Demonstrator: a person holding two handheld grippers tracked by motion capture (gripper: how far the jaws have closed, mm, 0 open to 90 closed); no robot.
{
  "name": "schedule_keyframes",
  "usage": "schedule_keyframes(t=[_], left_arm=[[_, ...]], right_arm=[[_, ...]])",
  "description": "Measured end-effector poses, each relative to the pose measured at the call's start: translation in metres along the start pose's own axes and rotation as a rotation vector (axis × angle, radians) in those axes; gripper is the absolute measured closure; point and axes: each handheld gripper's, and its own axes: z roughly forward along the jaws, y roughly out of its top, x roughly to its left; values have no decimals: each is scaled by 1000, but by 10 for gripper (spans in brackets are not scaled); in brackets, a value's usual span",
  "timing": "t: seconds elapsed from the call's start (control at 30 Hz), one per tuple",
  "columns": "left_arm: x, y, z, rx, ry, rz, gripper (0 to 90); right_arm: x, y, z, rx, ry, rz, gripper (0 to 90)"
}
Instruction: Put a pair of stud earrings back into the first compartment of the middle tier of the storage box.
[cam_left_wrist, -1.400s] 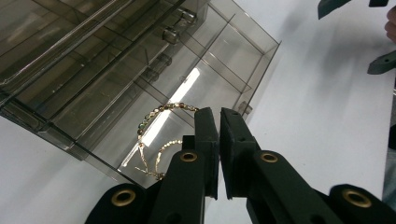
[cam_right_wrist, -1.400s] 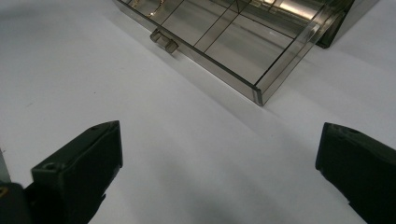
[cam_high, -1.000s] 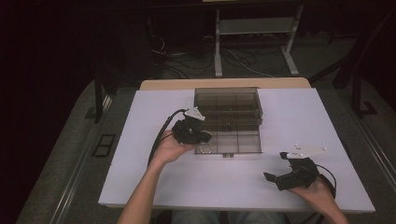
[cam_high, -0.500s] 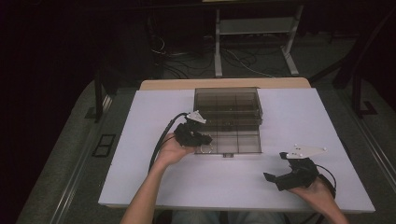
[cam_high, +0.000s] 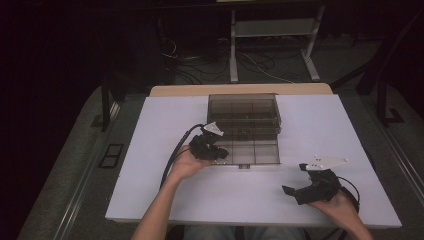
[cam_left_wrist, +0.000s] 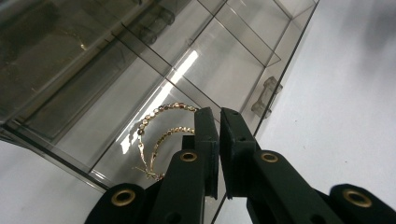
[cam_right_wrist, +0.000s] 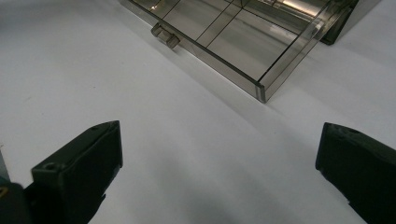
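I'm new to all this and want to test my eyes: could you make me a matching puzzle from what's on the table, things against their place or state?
Things:
1. left tool
2. right tool
3. gold chain
4. clear organizer box

States:
A. jaws wide apart over bare white table
B. smoke-tinted, divided into compartments
C. jaws nearly together at the box's corner compartment
D. lying curled in a compartment

Pairs: 1-C, 2-A, 3-D, 4-B

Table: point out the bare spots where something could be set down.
Bare table left of the organizer box, right of the box up to the edge, and the front strip between the left gripper and right gripper. Crowded: the box.
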Motion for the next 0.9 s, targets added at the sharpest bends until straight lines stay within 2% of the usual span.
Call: schedule_keyframes(t=[0.37, 0.43, 0.53, 0.57, 0.6, 0.63, 0.9], left_arm=[[3, -2, 8, 30, -4, 3, 852], [3, -3, 10, 32, -3, -24, 851], [3, -3, 10, 20, 0, -38, 842], [5, -3, 9, 18, -2, -17, 825], [5, -2, 8, 13, 0, -14, 800], [4, -2, 7, 7, 4, -25, 774], [-1, -1, -1, 0, 3, -18, 602]], right_arm=[[-1, 0, 0, 0, 0, 1, 0], [-1, 0, -1, -1, -1, 1, 0], [-1, 0, -1, -2, -1, 0, 0], [-1, 0, -1, -2, 0, 0, 0], [-1, 0, -1, -2, 0, -1, 0], [-1, 0, -1, -1, 0, 0, 0], [-1, 0, -1, -4, -2, 1, 0]])
